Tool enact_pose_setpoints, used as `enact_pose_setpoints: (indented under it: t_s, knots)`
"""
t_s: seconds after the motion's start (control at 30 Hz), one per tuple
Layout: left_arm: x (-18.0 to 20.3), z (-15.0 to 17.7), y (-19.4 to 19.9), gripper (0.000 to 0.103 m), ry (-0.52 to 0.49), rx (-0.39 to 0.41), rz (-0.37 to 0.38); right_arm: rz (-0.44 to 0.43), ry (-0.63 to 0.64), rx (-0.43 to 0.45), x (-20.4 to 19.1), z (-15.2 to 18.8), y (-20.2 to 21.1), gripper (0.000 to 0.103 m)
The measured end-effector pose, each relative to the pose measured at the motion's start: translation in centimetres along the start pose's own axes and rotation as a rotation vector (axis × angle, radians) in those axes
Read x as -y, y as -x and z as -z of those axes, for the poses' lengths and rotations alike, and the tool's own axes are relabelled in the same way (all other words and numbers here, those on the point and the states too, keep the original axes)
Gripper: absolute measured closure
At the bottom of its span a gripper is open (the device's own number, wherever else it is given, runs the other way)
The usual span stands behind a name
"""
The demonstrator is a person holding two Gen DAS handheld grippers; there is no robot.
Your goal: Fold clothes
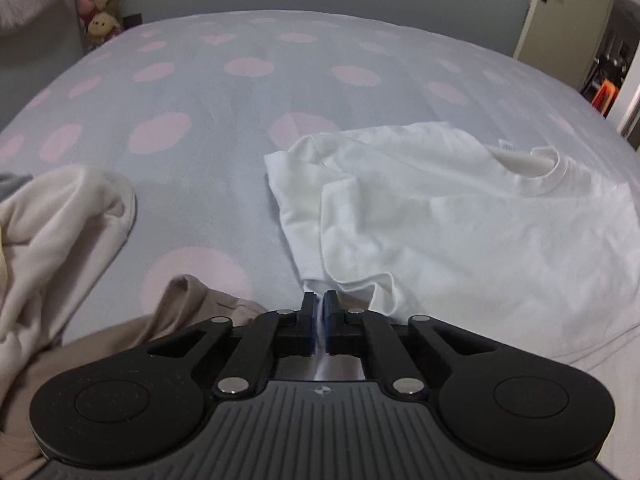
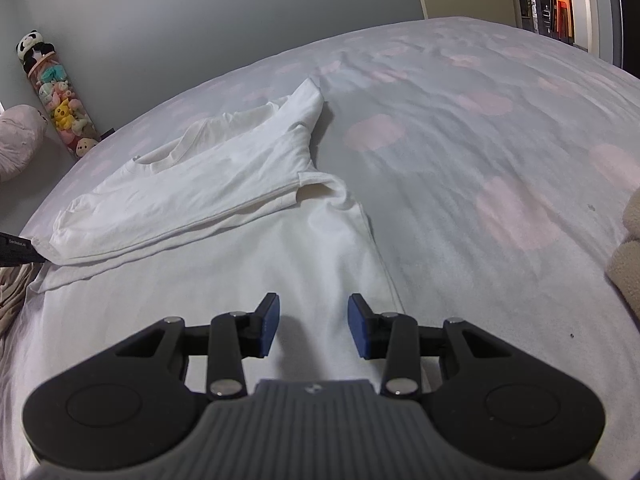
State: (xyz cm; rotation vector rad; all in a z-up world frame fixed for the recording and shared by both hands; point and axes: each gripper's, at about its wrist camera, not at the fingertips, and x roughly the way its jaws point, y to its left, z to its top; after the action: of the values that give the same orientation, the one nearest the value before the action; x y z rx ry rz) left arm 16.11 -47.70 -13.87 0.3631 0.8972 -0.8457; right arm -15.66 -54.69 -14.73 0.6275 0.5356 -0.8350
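The jaws of the left gripper (image 1: 319, 300) pinch the edge of the soft white cotton T-shirt (image 1: 460, 216) on the spotted bed (image 1: 208, 92). The right gripper (image 2: 314, 314) is spread, empty, above it. Next, grab and fold over.

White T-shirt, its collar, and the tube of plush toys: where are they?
White T-shirt (image 2: 192, 184): right wrist view, folded-over body.
Collar (image 1: 548, 172): left wrist view, ribbed neckband.
Tube of plush toys (image 2: 60, 108): right wrist view, yellow toy inside.
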Motion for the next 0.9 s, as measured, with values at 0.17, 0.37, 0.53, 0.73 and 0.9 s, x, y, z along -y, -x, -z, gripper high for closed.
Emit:
enact_pose_setpoints:
  t_s: [0.17,0.37,0.53,0.73,0.9]
  knots:
    - [-1.6,0.9,0.9,0.103,0.021,-0.026,-0.063,0.003,0.005,-0.007,0.0,0.1,-0.2,0.061]
    - [-2.0,3.8,4.8,0.1,0.038,-0.086,0.0,0.007,0.011,-0.018,-0.1,0.2,-0.2,0.061]
    - [-1.7,7.8,7.9,0.078,0.049,-0.171,0.038,0.003,0.016,-0.045,-0.2,0.4,0.2,0.055]
    - [-1.5,12.2,10.5,0.074,0.101,-0.278,0.072,0.014,-0.009,-0.078,0.0,0.3,1.0,0.054]
    - [-2.0,14.7,12.2,0.074,0.17,-0.287,0.093,0.071,-0.078,-0.059,1.7,-0.3,3.2,0.054]
